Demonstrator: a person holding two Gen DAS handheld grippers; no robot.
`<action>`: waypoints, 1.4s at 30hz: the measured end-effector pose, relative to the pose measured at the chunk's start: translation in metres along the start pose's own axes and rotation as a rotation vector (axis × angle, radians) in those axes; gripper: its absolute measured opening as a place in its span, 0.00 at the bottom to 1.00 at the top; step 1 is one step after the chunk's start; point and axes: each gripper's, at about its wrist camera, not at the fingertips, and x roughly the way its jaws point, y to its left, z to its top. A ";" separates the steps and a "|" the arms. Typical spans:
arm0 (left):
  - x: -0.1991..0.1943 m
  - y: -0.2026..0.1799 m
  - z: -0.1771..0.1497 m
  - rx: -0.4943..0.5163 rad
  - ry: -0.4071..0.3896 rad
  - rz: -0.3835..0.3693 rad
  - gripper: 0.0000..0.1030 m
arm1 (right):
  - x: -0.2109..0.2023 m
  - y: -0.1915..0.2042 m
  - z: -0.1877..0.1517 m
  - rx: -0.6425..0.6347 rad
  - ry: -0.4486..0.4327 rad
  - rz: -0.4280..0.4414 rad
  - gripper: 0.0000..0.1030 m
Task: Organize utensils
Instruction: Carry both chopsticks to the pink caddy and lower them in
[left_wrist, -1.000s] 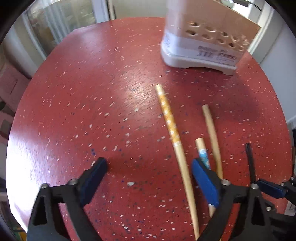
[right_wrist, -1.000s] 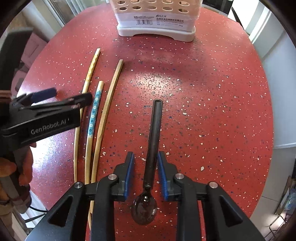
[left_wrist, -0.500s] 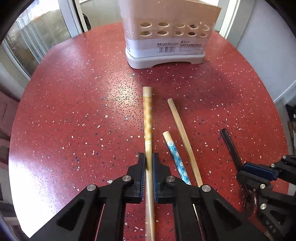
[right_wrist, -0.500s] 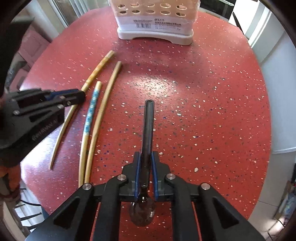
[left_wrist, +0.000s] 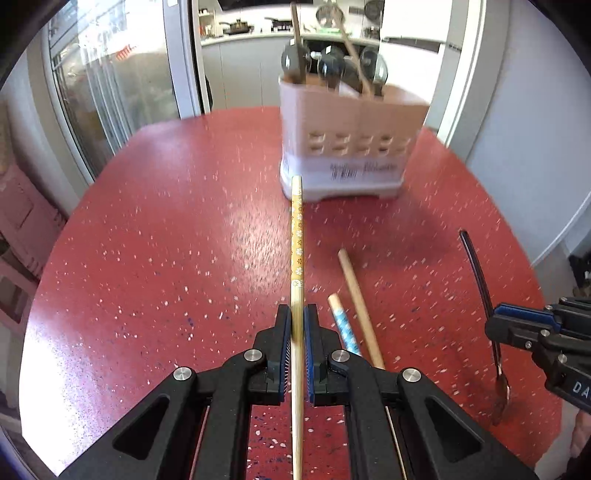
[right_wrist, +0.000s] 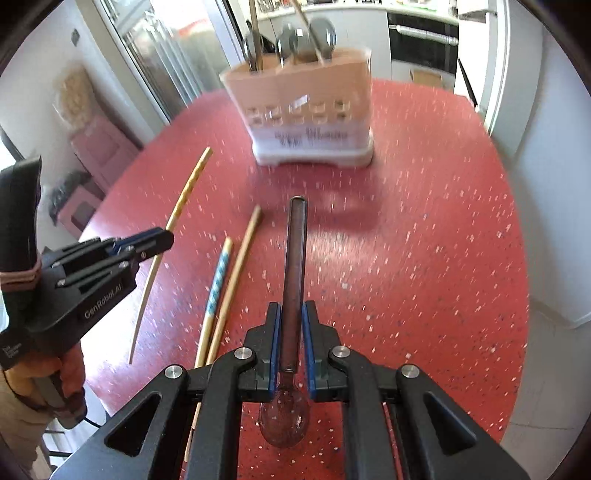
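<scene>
Your left gripper (left_wrist: 297, 325) jaws clamp the yellow-patterned chopstick (left_wrist: 297, 236); your right gripper (right_wrist: 291, 332) jaws clamp the dark spoon (right_wrist: 293, 258). Both look lifted off the desk (left_wrist: 147, 258). Next, I'd say: carry them to the utensil holder (left_wrist: 347, 147) near the far edge.

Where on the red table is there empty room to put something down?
Left of the yellow chopstick, the table is bare. So is its right side beyond the spoon. It's crowded between them, where two chopsticks lie before the utensil holder.
</scene>
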 end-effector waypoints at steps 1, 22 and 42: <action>-0.001 0.000 0.005 -0.007 -0.011 -0.006 0.35 | -0.004 -0.002 0.003 -0.001 -0.018 0.004 0.12; -0.070 0.022 0.102 -0.140 -0.319 -0.113 0.35 | -0.063 -0.002 0.099 0.039 -0.267 0.082 0.12; -0.007 0.032 0.227 -0.229 -0.568 -0.185 0.35 | -0.027 -0.030 0.222 0.029 -0.529 0.021 0.12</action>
